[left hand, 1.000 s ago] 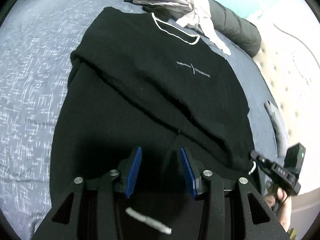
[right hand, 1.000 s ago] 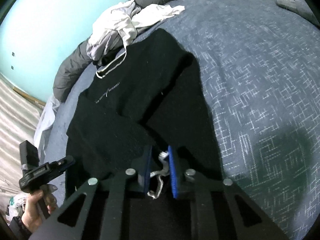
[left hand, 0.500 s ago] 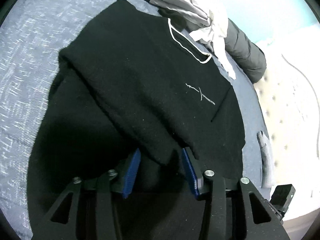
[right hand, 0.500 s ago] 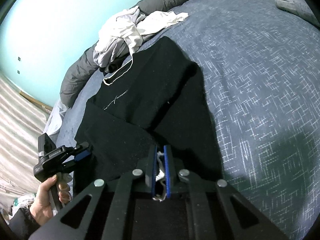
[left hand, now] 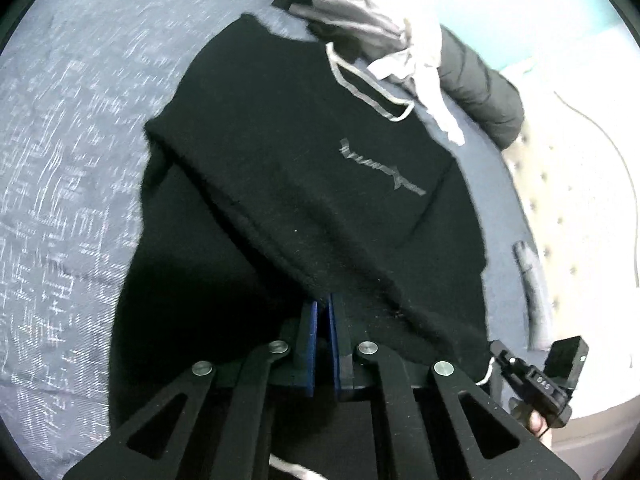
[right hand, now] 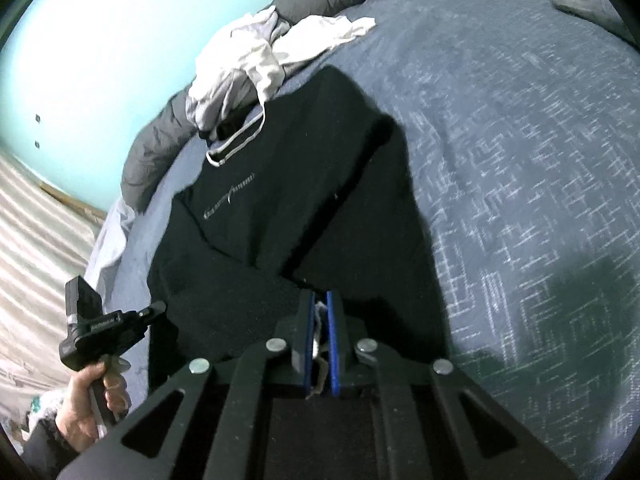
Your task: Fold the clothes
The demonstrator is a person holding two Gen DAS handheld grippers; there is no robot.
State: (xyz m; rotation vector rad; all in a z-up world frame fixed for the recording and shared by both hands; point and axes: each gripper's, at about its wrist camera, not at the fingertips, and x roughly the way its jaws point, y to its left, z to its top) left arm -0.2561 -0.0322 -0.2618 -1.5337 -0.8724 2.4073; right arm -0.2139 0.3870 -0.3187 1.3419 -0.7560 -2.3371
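The black sweater (left hand: 304, 168) is lying on the bed (right hand: 520, 152), one side already folded over its middle. The left gripper (left hand: 323, 308) and right gripper (right hand: 319, 304) are each pinching its near hem; further folds are remaining.

A line of pale print is showing on the chest of the black shirt (left hand: 304, 184), just below its white-trimmed collar (left hand: 370, 90). In the left wrist view the print (left hand: 382, 170) is running slantwise and is smeared by blur, so no letter is coming through. In the right wrist view the same print (right hand: 229, 199) is appearing as two short runs of tiny characters split by a thin stroke, too small to read. A few light characters are sitting on the body of the right gripper (left hand: 546, 382); they are too faint to make out.
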